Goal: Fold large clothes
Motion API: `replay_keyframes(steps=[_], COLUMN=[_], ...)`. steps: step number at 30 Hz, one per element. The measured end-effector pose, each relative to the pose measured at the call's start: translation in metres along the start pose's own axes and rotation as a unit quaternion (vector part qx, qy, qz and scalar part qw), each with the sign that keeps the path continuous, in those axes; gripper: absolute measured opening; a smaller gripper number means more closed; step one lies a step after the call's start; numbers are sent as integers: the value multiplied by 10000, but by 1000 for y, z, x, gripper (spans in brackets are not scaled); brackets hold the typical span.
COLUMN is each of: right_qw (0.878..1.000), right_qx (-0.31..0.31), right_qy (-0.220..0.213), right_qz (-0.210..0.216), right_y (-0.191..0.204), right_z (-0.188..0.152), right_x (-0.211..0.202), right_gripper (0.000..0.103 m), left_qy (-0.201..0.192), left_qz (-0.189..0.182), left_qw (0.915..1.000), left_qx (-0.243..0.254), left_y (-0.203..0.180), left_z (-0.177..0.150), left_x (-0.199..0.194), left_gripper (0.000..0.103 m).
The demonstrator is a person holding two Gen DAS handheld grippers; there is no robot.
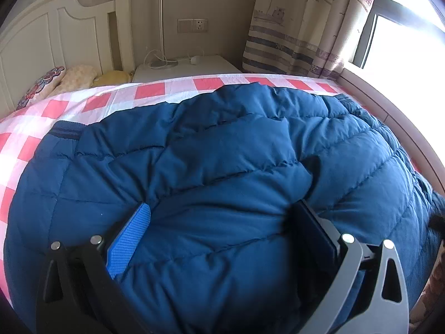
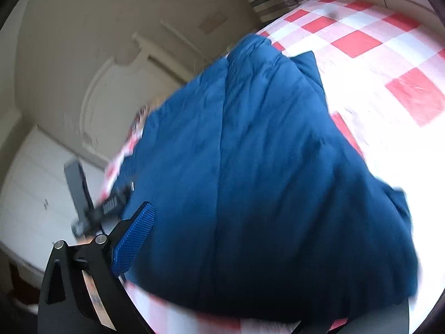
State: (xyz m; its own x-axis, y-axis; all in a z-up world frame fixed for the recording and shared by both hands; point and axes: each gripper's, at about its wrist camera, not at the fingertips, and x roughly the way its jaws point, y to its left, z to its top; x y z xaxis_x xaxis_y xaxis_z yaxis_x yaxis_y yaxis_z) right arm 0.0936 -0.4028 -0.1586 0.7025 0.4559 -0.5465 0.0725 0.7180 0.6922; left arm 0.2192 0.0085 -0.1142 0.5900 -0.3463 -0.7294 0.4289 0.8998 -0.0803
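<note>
The left gripper (image 1: 222,222) sits down on the jacket (image 1: 211,172), its jaws wide apart with a puffed roll of quilted cloth bulging up between them. The blue pad (image 1: 130,239) presses into the fabric on one side and the dark pad (image 1: 311,228) on the other, but the jaws have not closed on the roll. So the cloth lies straight ahead of and between these jaws, already inside their span.

From there the jacket runs away across the bed (image 1: 105,100), its long axis lying roughly crosswise to the left gripper's line of sight. A ribbed cuff or hem (image 1: 65,133) shows at the far left edge, and the far border of the jacket stops short of the checked sheet's far side. Beyond stand the headboard (image 1: 55,33), a nightstand (image 1: 186,68) and a curtain (image 1: 300,27).

The right wrist view is blurred. The right gripper (image 2: 250,250) hangs over the jacket's near edge, with the jacket (image 2: 250,167) stretching away ahead of it. Only its blue pad (image 2: 133,242) shows clearly; the other finger is barely in view at the bottom edge, so the jaws look apart with nothing between them, though I judge this loosely.

The left gripper looks nearer to a grasp. The coming move seems to turn on closing it on that roll.
</note>
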Motion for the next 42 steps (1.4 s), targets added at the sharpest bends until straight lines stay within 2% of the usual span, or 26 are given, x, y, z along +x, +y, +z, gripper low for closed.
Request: replay_keyframes(steps=[2, 3, 7, 10, 11, 12, 13, 14, 16, 18, 19, 20, 22, 25, 28, 31, 33, 34, 37, 39, 41, 42], right_qw=[9998, 9995, 9977, 9954, 9948, 9943, 9938, 9934, 9937, 9939, 9938, 9939, 9940, 9940, 9936, 9940, 9940, 9938, 9930, 9922, 9916, 9914], right_qx=[-85, -116, -186, -335, -396, -470, -519, -562, -555, -545, -557, -550, -543, -558, -611, -573, -571, -587, -632, -673, -701, -717], right_qy=[-148, -240, -647, -894, -937, -961, -987, -998, -978, -963, -962, -958, -946, -941, -951, -931, -931, -941, -1000, -1052, -1084, -1095], right_qz=[-97, -163, 16, 8, -9, -34, -29, -35, -1, 27, 25, 19, 13, -7, -39, -24, -9, -7, 3, 16, 33, 65], right_y=[6, 6, 1, 5, 6, 7, 8, 10, 11, 11, 10, 9, 11, 11, 12, 10, 9, 10, 12, 13, 14, 14], right_z=[6, 5, -3, -12, -14, -16, -15, -15, -14, -13, -14, -13, -14, -14, -13, -16, -16, -16, -17, -16, -17, -17], right_x=[10, 12, -3, -16, -18, -20, -21, -20, -17, -16, -17, -17, -13, -12, -11, -14, -14, -14, -15, -15, -16, -16], right_gripper=[89, 77, 49, 45, 45, 45, 44, 44, 44, 45, 45, 45, 45, 45, 45, 45, 45, 45, 45, 45, 45, 45], left_qy=[15, 16, 22, 316, 379, 273, 89, -114, -145, 126, 281, 467, 682, 491, 427, 412, 90, -73, -265, -110, 123, 106], left_qz=[-6, -4, -15, -147, -344, -578, -559, -228, 315, 717, 1046, 1408, 1467, 1685, 1726, 1797, 1513, 1474, 1696, 1766, 1893, 1887], left_qw=[10000, 10000, 10000, 9993, 9982, 9964, 9962, 9976, 9981, 9966, 9937, 9888, 9865, 9844, 9840, 9825, 9875, 9885, 9851, 9842, 9816, 9815], left_qx=[-24, -47, -62, -124, -301, -555, -663, -647, -505, -391, -290, -186, -239, -108, -94, -260, -427, -340, -128, 1, 212, 311], left_y=[1, 3, 3, 3, 7, 12, 15, 15, 11, 7, 5, 4, 6, 1, 1, 1, -2, -7, -22, -27, -31, -32], left_z=[0, 0, 0, 12, 22, 35, 48, 66, 89, 100, 102, 99, 91, 89, 88, 88, 83, 80, 52, 25, 2, -10], left_x=[1, 1, 0, -6, -11, -20, -28, -32, -21, 8, 27, 51, 77, 75, 73, 52, 17, 0, -37, -42, -31, -24], left_gripper=[101, 101, 101, 100, 100, 100, 100, 101, 101, 101, 101, 101, 101, 101, 101, 100, 101, 101, 101, 101, 101, 101])
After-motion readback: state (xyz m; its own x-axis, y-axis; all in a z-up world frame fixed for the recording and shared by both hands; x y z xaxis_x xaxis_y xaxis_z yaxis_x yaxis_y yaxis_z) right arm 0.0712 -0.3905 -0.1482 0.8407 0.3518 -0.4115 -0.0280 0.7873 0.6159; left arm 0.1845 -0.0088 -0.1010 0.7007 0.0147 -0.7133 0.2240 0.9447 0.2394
